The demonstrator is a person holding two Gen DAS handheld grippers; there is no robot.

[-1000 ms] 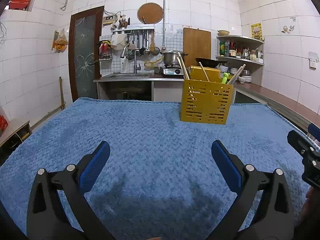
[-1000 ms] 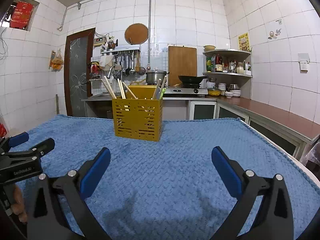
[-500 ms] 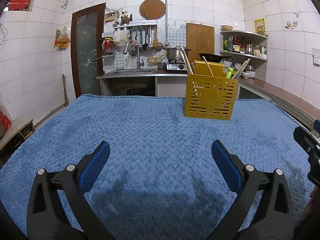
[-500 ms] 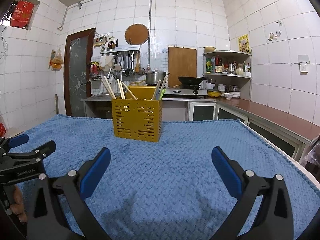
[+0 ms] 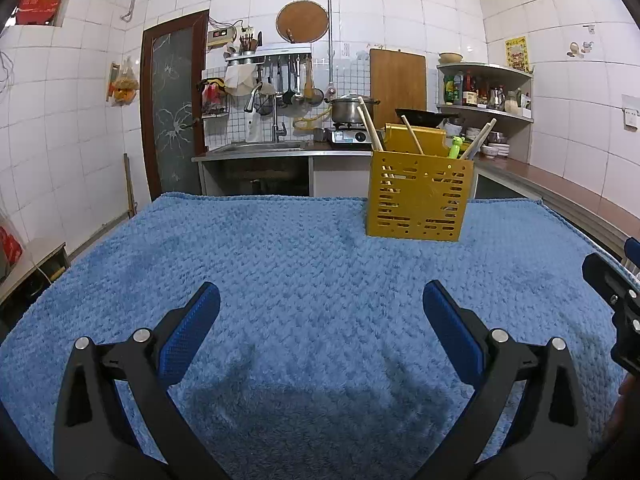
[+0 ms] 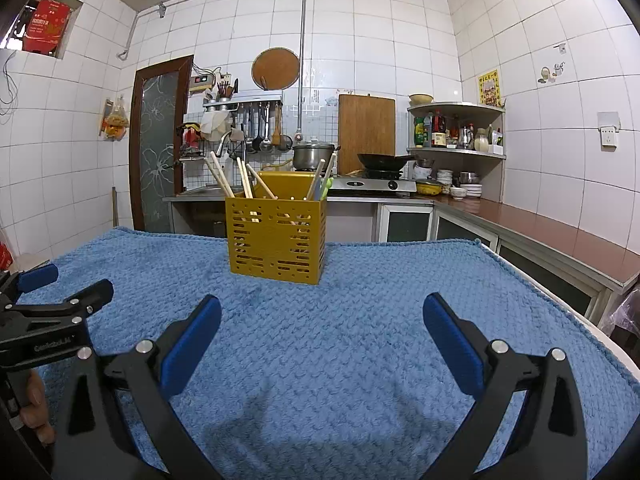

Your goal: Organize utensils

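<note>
A yellow slotted utensil holder (image 5: 419, 197) (image 6: 276, 237) stands upright on the blue towel (image 5: 304, 272) at the far side of the table. Wooden chopsticks (image 6: 222, 178) and a green-handled utensil (image 5: 455, 147) stick out of its top. My left gripper (image 5: 320, 308) hovers open over the near part of the towel, nothing between its blue pads. My right gripper (image 6: 322, 316) is open too, empty, with the holder straight ahead and well beyond the fingertips. Each gripper shows at the edge of the other's view.
Behind the table runs a kitchen counter with a sink (image 5: 260, 146), a pot on a stove (image 6: 314, 156), a wok (image 6: 380, 159) and a corner shelf of bottles (image 6: 456, 132). A brown countertop (image 6: 560, 236) runs along the right. A hand (image 6: 34, 404) holds the left gripper.
Both views have tilted up a little, so the holder sits lower and slightly further right in the left wrist view. Both grippers stayed open and empty.
</note>
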